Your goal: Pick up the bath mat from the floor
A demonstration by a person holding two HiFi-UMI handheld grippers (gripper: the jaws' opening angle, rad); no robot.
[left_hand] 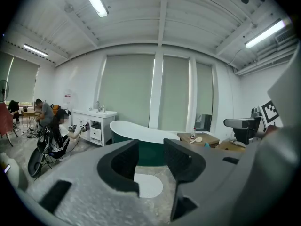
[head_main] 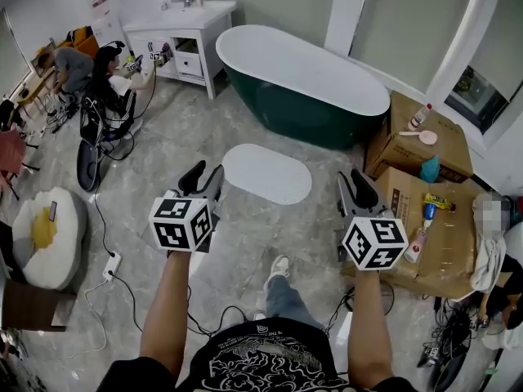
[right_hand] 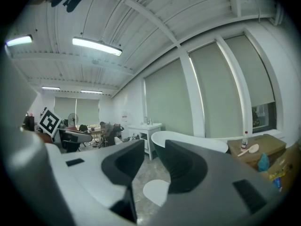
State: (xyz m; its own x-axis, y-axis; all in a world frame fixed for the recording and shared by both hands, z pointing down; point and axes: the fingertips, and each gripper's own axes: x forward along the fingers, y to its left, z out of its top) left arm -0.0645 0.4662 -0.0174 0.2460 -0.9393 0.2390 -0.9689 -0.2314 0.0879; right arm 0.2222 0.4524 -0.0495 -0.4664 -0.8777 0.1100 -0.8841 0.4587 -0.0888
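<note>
You are holding the left gripper (head_main: 204,178) and the right gripper (head_main: 359,188) out in front of you at about the same height, well apart from each other and above the grey marbled floor (head_main: 163,186). In the left gripper view the fingers (left_hand: 123,161) are standing apart with nothing between them; in the right gripper view the fingers (right_hand: 123,163) are likewise standing apart and gripping nothing. The bath mat (head_main: 267,173), a white oval, is lying flat on the floor ahead of you, between the two grippers and just in front of the bathtub (head_main: 302,84); it is showing through the gap of each pair of fingers, apart from them. The dark green bathtub is running close along the mat's far edge. Two cardboard boxes (head_main: 425,149) are sitting near the mat's right end, carrying bottles and small items, with the right gripper hanging over the nearer one. A white vanity (head_main: 184,31) is standing beyond the tub's left end, where two people are sitting among chairs. A power strip (head_main: 112,265) and its cables are trailing across the floor to your left, well clear of the mat. Your shoe (head_main: 278,269) is resting on the floor short of the mat.
</note>
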